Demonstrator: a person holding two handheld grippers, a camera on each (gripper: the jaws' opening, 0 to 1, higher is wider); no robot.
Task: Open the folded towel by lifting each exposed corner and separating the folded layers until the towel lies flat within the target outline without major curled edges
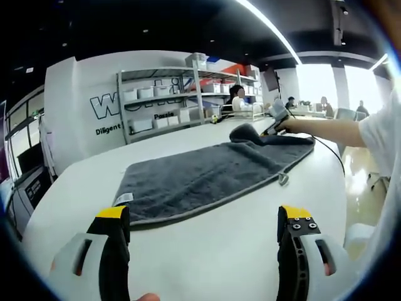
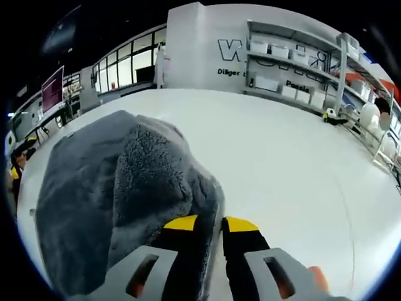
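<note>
The grey towel (image 1: pixel 207 179) lies spread on the white worktop (image 1: pixel 207 263), just ahead of the left gripper (image 1: pixel 203 229), whose yellow-tipped fingers (image 1: pixel 113 216) are spread wide and hold nothing. At the towel's far corner the right gripper (image 2: pixel 210 229) has its fingers (image 2: pixel 182 226) pinched on a raised fold. Beyond the worktop stands a shelf rack (image 1: pixel 169 100) of white bins.

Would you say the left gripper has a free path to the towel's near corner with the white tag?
Probably yes: the left gripper is open, with bare table between it and the tagged corner of the towel.
</note>
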